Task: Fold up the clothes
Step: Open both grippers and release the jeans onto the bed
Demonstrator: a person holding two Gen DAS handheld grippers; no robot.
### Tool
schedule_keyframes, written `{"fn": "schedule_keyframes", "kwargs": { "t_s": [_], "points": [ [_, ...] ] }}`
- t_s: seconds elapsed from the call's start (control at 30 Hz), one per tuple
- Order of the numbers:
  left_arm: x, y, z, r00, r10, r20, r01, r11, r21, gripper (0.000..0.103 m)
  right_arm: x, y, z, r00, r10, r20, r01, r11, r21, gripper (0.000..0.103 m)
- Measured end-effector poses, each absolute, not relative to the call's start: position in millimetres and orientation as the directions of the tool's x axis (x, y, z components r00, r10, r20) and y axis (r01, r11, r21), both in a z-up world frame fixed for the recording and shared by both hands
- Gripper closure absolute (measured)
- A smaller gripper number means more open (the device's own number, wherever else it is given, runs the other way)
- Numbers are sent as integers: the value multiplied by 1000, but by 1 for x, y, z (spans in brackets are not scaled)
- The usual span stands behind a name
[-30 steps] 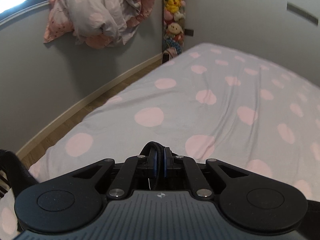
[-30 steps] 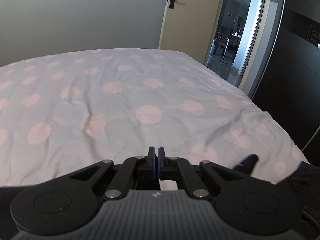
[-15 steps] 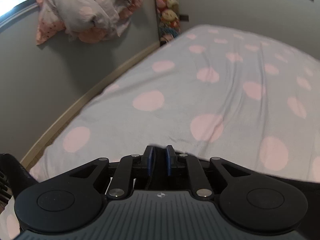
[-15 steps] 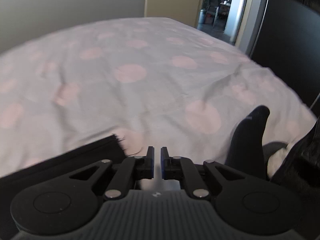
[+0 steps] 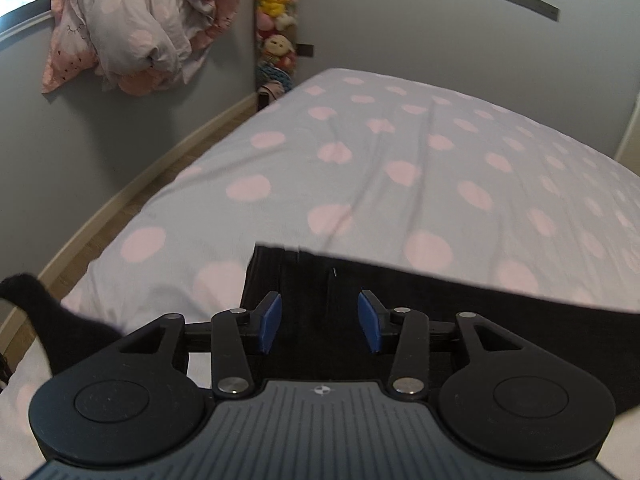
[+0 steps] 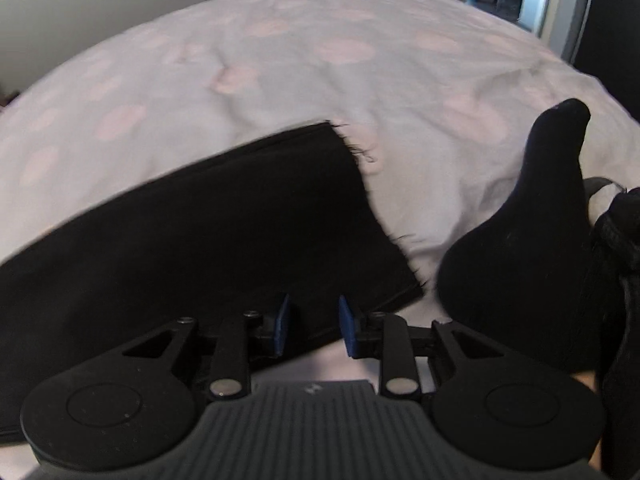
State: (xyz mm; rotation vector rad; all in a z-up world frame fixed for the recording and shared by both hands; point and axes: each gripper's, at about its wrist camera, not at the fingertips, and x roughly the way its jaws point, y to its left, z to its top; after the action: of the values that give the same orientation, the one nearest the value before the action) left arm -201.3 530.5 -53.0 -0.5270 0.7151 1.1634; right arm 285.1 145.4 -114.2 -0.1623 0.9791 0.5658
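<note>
Here, your black garment (image 6: pixel 200 232) lies flat on the spotted bed (image 5: pixel 360 168), straight-edged, perhaps part-folded; how many folds remain is unclear. Your left gripper (image 5: pixel 319 322) and right gripper (image 6: pixel 312 324) gape, holding nothing.

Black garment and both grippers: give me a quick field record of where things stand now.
garment: black cloth lying flat on the spotted bed, frayed edge on its right side
left gripper: jaws open, over the cloth
right gripper: jaws open, at the cloth's near right corner
held: nothing
gloved thumb: right of the cloth
</note>
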Motion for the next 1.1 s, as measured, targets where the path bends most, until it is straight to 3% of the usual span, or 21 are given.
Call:
{"fn": "schedule_keyframes", "kwargs": {
  "t_s": [0.27, 0.6, 0.83, 1.1],
  "points": [
    [-235, 452, -41, 258, 563, -785, -919, 394, -19, 50, 194, 103, -45, 312, 524, -793, -640, 732, 232, 71],
    [-242, 376, -43, 313, 521, -794, -852, 524, 8, 49, 67, -22, 9, 257, 534, -806, -707, 672, 220, 66],
    [-229, 341, -48, 328, 509, -796, -796, 602, 57, 48, 11, -107, 19, 278, 502, -819, -763, 633, 130, 63],
    [-218, 317, -34, 358, 524, -773, -754, 650, 91, 48, -52, -153, 30, 328, 509, -796, -905, 411, -110, 54]
  ]
}}
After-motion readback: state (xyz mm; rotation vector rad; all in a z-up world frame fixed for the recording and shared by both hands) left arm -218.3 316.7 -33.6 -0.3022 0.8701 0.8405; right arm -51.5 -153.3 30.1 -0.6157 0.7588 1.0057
